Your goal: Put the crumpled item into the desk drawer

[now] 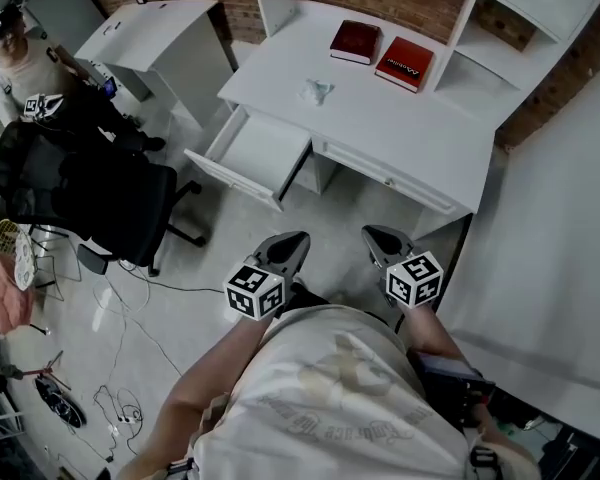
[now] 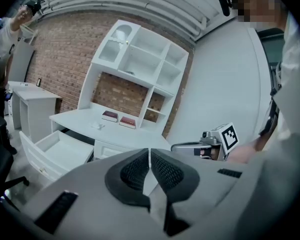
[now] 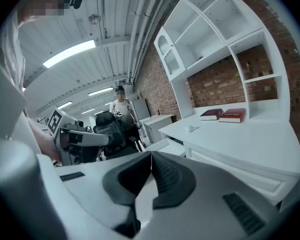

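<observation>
A small white crumpled item (image 1: pixel 316 91) lies on the white desk (image 1: pixel 400 128), left of two red books (image 1: pixel 356 41). It also shows as a pale speck on the desktop (image 2: pixel 98 126) (image 3: pixel 191 128). The desk's left drawer (image 1: pixel 255 155) stands pulled out and looks empty (image 2: pixel 55 146). Both grippers hang close to my body, well short of the desk. My left gripper (image 1: pixel 286 250) is shut, pads together with nothing between them (image 2: pixel 149 159). My right gripper (image 1: pixel 382 242) is shut too and holds nothing (image 3: pixel 151 164).
A black office chair (image 1: pixel 100 193) stands left of the drawer, with cables on the floor below it. A second white desk (image 1: pixel 160 38) is at the back left, where a person sits. White shelves (image 1: pixel 520 8) rise above the desk; a white panel (image 1: pixel 560 268) is on the right.
</observation>
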The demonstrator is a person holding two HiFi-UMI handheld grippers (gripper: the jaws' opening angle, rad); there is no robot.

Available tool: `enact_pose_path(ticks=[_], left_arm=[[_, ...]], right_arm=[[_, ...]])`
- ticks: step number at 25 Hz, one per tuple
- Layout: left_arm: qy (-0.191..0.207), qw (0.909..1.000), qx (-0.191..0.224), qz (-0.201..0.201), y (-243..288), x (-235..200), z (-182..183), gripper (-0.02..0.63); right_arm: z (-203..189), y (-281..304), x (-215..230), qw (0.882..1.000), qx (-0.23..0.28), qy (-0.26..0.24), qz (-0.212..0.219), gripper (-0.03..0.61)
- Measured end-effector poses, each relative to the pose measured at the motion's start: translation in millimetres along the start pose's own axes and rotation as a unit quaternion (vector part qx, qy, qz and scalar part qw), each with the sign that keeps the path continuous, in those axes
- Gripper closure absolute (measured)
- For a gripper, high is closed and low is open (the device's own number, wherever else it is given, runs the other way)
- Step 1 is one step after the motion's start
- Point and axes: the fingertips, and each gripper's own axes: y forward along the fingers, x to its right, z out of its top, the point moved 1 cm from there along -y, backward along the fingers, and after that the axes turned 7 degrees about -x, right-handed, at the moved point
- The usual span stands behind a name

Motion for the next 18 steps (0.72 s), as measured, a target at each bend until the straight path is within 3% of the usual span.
enact_pose_path(ticks=[6, 18], left_arm=[[-0.002, 0.9999, 0.005, 0.016, -3.7, -7.7, 4.8, 0.581], [-0.047, 0.9981, -0.002, 0.04, -5.9, -51.7, -4.7, 0.581]], right_arm=[[5.3, 8.6, 10.1, 1.0, -0.001, 0.005, -0.004, 0.555], [21.6, 57.1, 26.2, 0.999, -0.029, 0.013, -0.003, 0.555]])
